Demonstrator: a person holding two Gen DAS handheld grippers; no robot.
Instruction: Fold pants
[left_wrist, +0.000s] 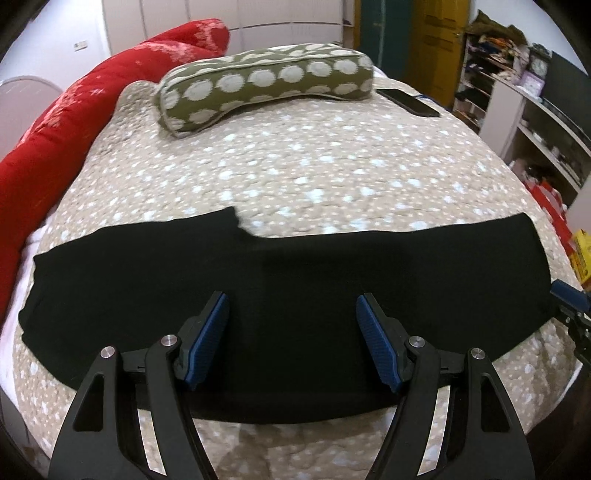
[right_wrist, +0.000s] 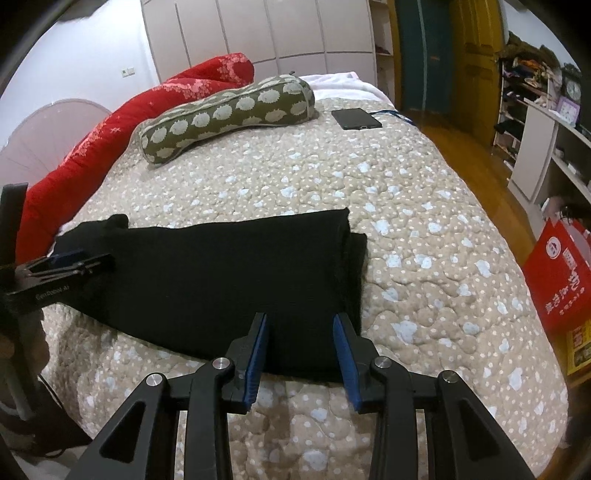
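Note:
The black pants (left_wrist: 280, 280) lie flat in a long strip across the near part of the bed; they also show in the right wrist view (right_wrist: 229, 273), with a doubled layer at their right end. My left gripper (left_wrist: 292, 301) is open and empty, hovering over the middle of the pants near their front edge. My right gripper (right_wrist: 300, 323) is open and empty, its fingertips over the pants' right end near the front edge. The right gripper's tip shows at the right edge of the left wrist view (left_wrist: 569, 302). The left gripper shows at the left of the right wrist view (right_wrist: 70, 264).
The bed has a beige spotted quilt (left_wrist: 314, 166). A green dotted bolster pillow (left_wrist: 262, 83) and a dark phone (left_wrist: 410, 101) lie at the far end. A red blanket (left_wrist: 55, 133) runs along the left side. Shelves (left_wrist: 528, 110) and a red bag (right_wrist: 557, 273) stand to the right.

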